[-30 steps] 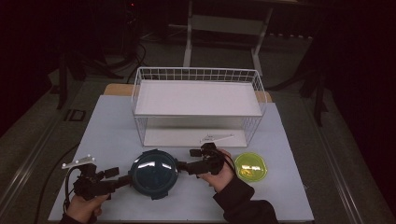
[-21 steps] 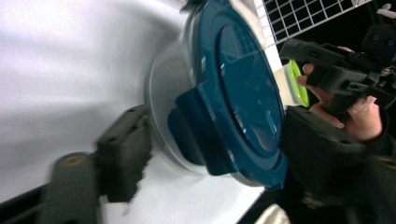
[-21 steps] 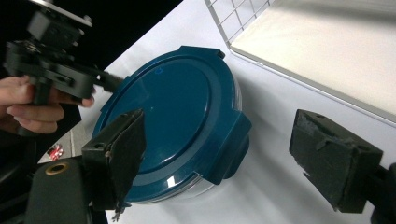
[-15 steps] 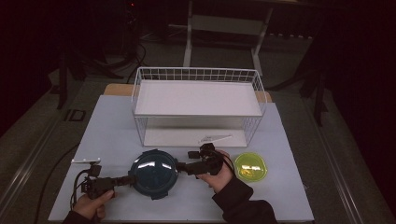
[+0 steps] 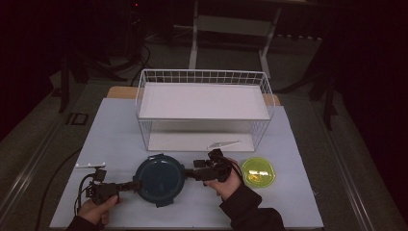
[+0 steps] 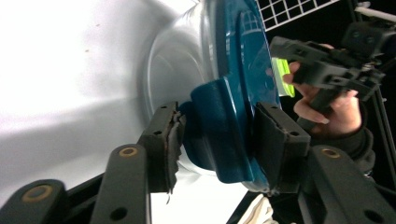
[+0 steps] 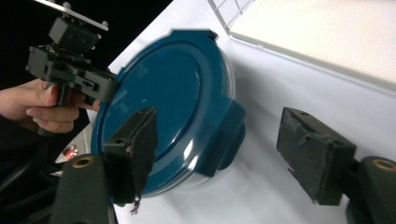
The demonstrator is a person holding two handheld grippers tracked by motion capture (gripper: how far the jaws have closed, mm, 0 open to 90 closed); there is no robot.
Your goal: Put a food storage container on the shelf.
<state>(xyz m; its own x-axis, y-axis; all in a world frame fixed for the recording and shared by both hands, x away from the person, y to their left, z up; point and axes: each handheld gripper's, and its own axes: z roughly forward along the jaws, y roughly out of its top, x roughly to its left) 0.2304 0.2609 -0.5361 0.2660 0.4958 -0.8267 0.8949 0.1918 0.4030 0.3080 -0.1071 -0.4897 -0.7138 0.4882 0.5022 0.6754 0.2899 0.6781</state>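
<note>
My left gripper point(image 6: 217, 140) seemingly pinches the blue lid's point(image 5: 159, 179) clasp between its 2 jaws; my right gripper point(image 7: 224, 154) gapes, straddling the opposite clasp.

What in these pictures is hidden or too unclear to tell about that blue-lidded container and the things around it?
- Contents of the container: the opaque blue lid covers them in every view.
- Whether the left gripper truly pinches the lid tab: left gripper view, contact on the far pad is unclear.
- What the yellow-green disc is: high view, too small and dim.
- The thin pale piece under the wire rack: too small.
</note>
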